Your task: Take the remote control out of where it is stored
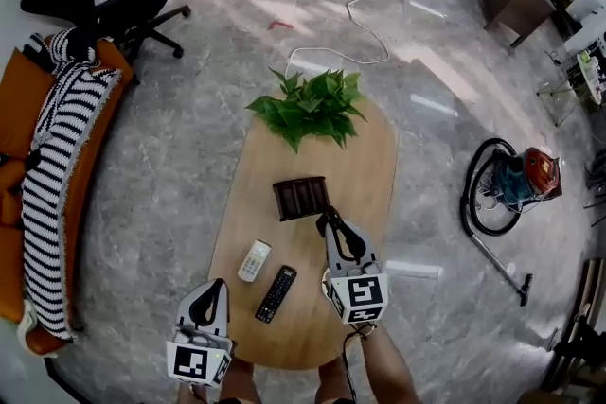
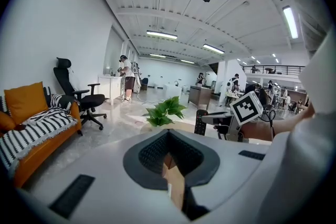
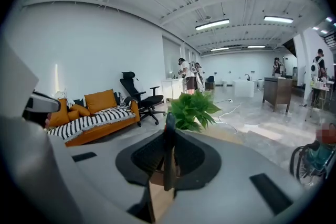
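Note:
A dark brown holder box (image 1: pixel 301 198) stands mid-way along the oval wooden table (image 1: pixel 369 175). My right gripper (image 1: pixel 329 219) hovers just in front of it, shut on a slim black remote (image 2: pixel 199 122) that stands upright between its fingertips; the remote shows as a thin dark bar (image 3: pixel 169 149) in the right gripper view. A white remote (image 1: pixel 254 260) and a second black remote (image 1: pixel 276 292) lie flat on the table's near left. My left gripper (image 1: pixel 216 284) hangs over the near left edge, tips together, holding nothing.
A green potted plant (image 1: pixel 312 107) sits at the table's far end. An orange sofa with a striped blanket (image 1: pixel 52 175) and a black office chair (image 1: pixel 133 0) stand to the left. A vacuum cleaner (image 1: pixel 516 184) lies on the floor to the right.

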